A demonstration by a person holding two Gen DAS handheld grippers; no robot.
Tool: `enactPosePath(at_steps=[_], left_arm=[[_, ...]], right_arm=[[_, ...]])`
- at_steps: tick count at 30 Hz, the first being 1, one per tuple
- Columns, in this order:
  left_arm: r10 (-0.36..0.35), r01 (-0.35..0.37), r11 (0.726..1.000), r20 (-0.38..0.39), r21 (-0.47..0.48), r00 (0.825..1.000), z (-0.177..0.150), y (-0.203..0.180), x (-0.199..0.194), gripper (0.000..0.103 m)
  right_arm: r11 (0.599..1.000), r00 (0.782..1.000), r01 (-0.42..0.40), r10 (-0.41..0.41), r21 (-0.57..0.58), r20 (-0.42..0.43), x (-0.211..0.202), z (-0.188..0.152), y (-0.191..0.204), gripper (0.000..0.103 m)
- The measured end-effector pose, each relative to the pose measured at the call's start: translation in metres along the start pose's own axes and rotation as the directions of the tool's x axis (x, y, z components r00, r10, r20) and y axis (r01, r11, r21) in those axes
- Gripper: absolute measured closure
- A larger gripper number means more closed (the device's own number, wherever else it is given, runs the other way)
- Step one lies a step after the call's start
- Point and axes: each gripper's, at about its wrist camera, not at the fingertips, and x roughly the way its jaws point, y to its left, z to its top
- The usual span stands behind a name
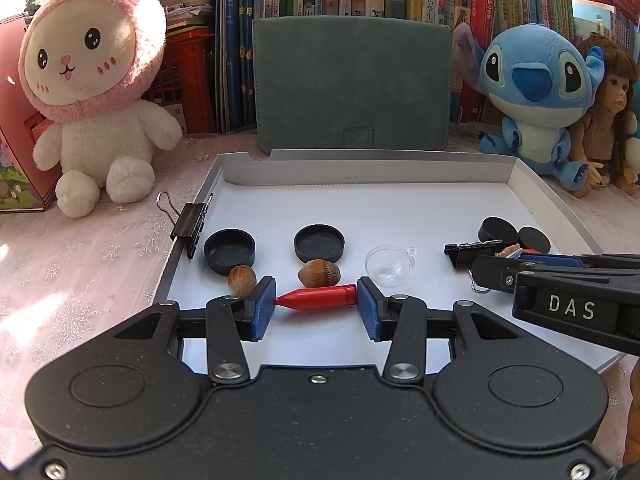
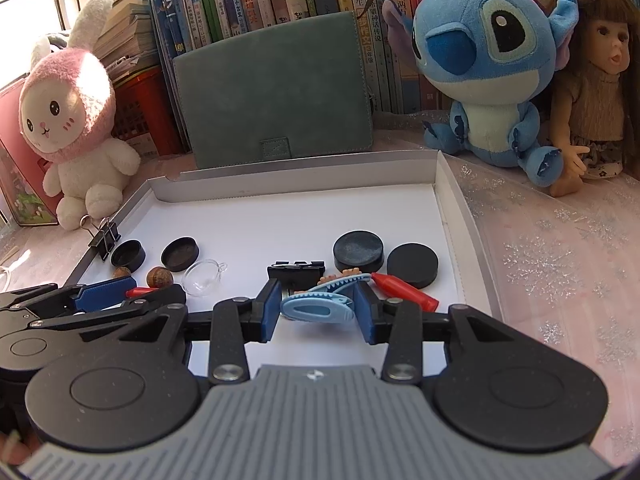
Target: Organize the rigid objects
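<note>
— Rigid objects lie on the white tray (image 1: 304,208). What does the left wrist view give?

— The left gripper (image 1: 316,300) pinches a red bullet-shaped piece (image 1: 316,298) end to end, its blue ribbed pads touching tip and base. Just behind it sit two brown acorns (image 1: 319,273), two upturned black caps (image 1: 229,250), a clear plastic half-dome (image 1: 388,266) and a black binder clip (image 1: 191,227) on the tray's left rim. The right gripper's fingers enter at the right, hiding much of what they hold.

— And the right wrist view?

— There the right gripper (image 2: 316,306) straddles a light blue toothed hair clip (image 2: 320,304); I cannot tell whether the pads press on it. This view alone shows a second red piece (image 2: 404,292), a second binder clip (image 2: 296,270) and two smooth black discs (image 2: 412,266) in full. Fuzzy pink bunny plush (image 2: 76,136), blue plush (image 2: 488,76), doll (image 2: 596,92) and green suede case (image 2: 276,88) stand behind.
</note>
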Motion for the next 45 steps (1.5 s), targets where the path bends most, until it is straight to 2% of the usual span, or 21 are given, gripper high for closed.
enactPosePath(at_steps=[4,6,8,10,14,19,31,34,37,45], left_arm=[[-0.006,0.006,1.0,0.002,-0.01,1.0,-0.001,0.002,-0.001,0.058],[-0.007,0.007,1.0,0.002,-0.011,1.0,-0.001,0.002,-0.001,0.055],[-0.009,0.009,1.0,0.0,-0.008,1.0,-0.001,0.002,-0.002,0.052],[-0.012,0.012,1.0,-0.008,-0.004,1.0,-0.002,0.0,-0.003,0.045],[-0.015,0.015,1.0,-0.006,-0.004,1.0,-0.001,0.0,-0.008,0.041],[-0.006,0.006,1.0,0.007,-0.008,1.0,0.0,0.003,-0.016,0.031],[-0.024,0.024,1.0,0.029,-0.008,0.999,0.004,0.007,-0.049,0.022],[-0.035,0.034,0.999,0.048,0.003,0.998,-0.003,0.008,-0.062,0.017],[-0.046,0.046,0.999,0.062,0.007,0.997,-0.014,0.01,-0.075,0.017],[-0.069,0.069,0.998,0.081,0.009,0.994,-0.047,0.016,-0.099,0.016]], right_arm=[[1.0,1.0,-0.003,0.003,-0.001,0.004,-0.001,-0.001,0.0,0.055],[1.0,1.0,-0.003,0.003,0.002,0.005,-0.001,-0.002,-0.001,0.05],[1.0,1.0,-0.005,0.005,0.005,0.006,-0.002,-0.002,-0.001,0.043],[1.0,1.0,-0.008,0.008,0.008,0.005,-0.004,-0.003,-0.002,0.042],[1.0,1.0,-0.008,0.008,0.003,0.013,-0.009,-0.003,-0.002,0.038],[1.0,1.0,-0.003,0.003,0.005,0.029,-0.018,-0.002,-0.003,0.032],[1.0,0.997,-0.001,0.001,-0.004,0.075,-0.051,-0.001,-0.002,0.017],[1.0,0.995,0.012,-0.009,-0.021,0.099,-0.063,-0.007,-0.001,0.014],[0.999,0.991,0.035,-0.031,-0.03,0.128,-0.075,-0.018,0.0,0.01],[0.999,0.983,0.029,-0.021,-0.042,0.181,-0.101,-0.052,0.003,0.002]])
